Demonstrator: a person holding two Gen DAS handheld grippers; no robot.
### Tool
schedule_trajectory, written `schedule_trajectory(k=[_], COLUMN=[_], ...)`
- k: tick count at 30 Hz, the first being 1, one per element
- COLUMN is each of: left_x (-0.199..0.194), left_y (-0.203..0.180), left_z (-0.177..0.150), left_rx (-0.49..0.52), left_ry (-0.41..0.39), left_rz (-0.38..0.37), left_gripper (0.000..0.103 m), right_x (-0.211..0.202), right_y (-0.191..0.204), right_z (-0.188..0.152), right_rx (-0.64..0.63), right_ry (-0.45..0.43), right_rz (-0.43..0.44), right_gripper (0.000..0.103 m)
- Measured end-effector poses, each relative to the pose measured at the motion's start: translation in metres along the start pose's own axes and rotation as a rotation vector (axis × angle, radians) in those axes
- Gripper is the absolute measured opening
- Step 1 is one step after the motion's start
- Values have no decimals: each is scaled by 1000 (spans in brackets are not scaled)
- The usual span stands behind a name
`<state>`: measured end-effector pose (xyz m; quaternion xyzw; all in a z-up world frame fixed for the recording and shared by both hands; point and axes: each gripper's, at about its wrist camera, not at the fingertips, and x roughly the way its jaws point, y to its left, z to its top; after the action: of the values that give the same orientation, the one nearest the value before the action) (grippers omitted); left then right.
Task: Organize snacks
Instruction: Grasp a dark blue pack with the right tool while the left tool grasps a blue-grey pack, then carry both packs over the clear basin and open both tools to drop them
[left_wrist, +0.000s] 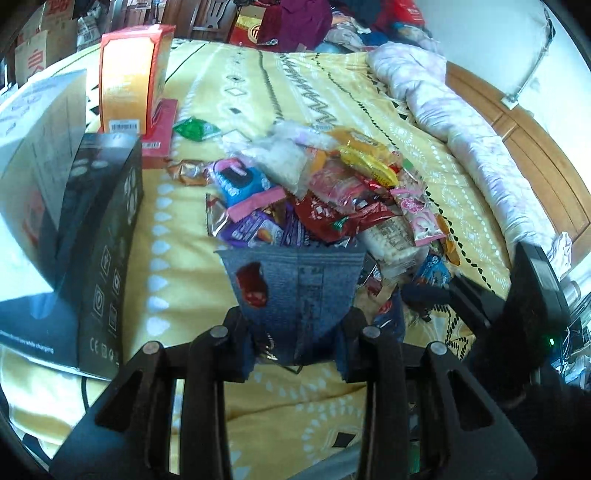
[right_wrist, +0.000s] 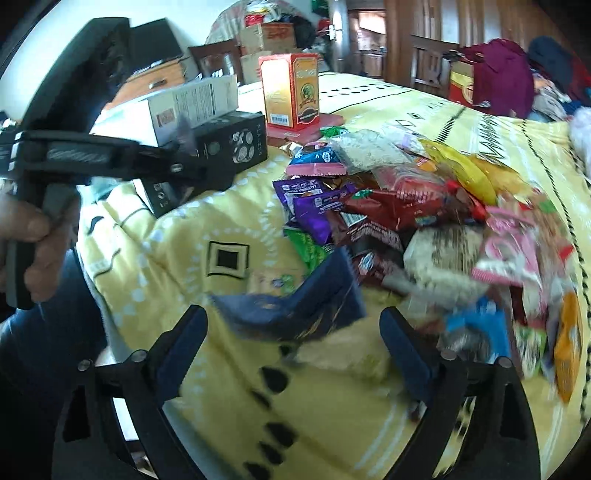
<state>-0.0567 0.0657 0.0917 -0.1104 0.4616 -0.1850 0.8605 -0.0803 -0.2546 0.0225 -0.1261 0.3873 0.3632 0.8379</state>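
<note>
the left gripper (left_wrist: 295, 325) is pointed out over the bed with its two fingers drawn in on a blue-grey packet (left_wrist: 293, 291), which stands upright between them. the right gripper (right_wrist: 293, 332) has its jaws spread wide, a dark blue packet (right_wrist: 295, 299) lying blurred in the gap, and i cannot tell if it touches either finger. in the right wrist view a bare hand (right_wrist: 22, 236) grips the handle of the left gripper, fingers curled round it.

Both wrist views low, close over the bedspread (left_wrist: 177, 236), sharing the snack pile (right_wrist: 406, 206)
</note>
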Motion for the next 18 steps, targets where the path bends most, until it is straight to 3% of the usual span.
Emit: schedule_trajectory(k=[6, 8, 11, 18], left_x=[8, 8, 7, -3], left_y=[3, 2, 0, -2], left_z=[-3, -4, -4, -2], left_rx=[-17, -17, -10, -7], left_ry=[22, 25, 22, 1], left_rz=[-16, -19, -24, -32], left_gripper=[34, 34, 34, 34], right_x=[27, 31, 24, -11], right_y=[2, -2, -5, 0], right_z=[5, 7, 9, 7], right_rx=[-90, -64, -26, 12], right_ry=[43, 31, 3, -58], right_rz=[46, 50, 56, 28], right_gripper=[96, 84, 74, 72])
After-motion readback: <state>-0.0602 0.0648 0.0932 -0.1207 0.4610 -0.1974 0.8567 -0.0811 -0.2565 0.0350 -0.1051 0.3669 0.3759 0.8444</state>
